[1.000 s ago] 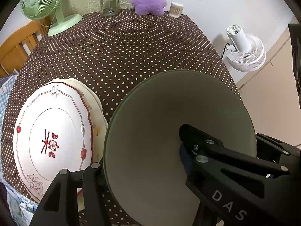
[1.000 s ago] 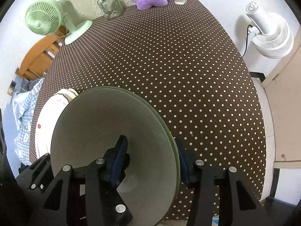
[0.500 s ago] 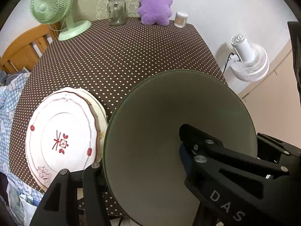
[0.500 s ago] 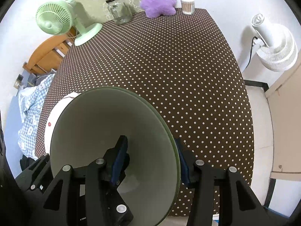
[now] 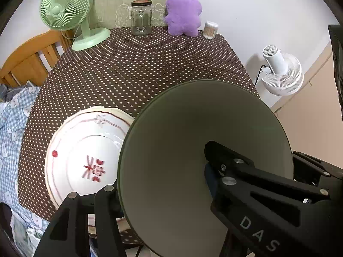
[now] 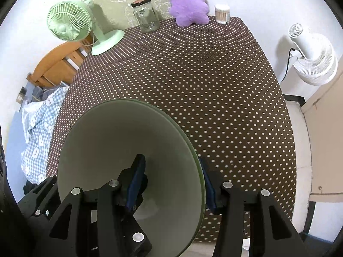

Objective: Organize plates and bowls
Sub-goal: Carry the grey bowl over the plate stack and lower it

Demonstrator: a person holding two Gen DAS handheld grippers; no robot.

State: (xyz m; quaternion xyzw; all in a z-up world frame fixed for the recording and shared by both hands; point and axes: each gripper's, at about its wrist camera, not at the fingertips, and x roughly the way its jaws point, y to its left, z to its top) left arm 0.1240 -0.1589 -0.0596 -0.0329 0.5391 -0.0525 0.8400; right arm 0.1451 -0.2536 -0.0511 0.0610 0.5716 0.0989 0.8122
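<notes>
A large grey-green bowl (image 5: 193, 139) is held in the air above the near edge of the table; it also shows in the right wrist view (image 6: 128, 150). My left gripper (image 5: 163, 184) is shut on its left rim and my right gripper (image 6: 171, 182) is shut on its right rim. Below and left of the bowl, a stack of white plates (image 5: 85, 150) with red flower trim lies on the brown dotted tablecloth (image 5: 139, 75). The bowl hides the plates in the right wrist view.
At the table's far edge stand a green desk fan (image 5: 70, 15), a glass jar (image 5: 141, 18), a purple plush toy (image 5: 184, 15) and a cotton-swab pot (image 5: 210, 30). A white floor fan (image 5: 280, 72) stands right of the table. A wooden chair (image 5: 27, 60) and blue checked cloth (image 5: 12, 117) are at left.
Both grippers have risen and drawn back toward the near edge with the bowl in them. More of the table and far wall shows, and the plates look smaller.
</notes>
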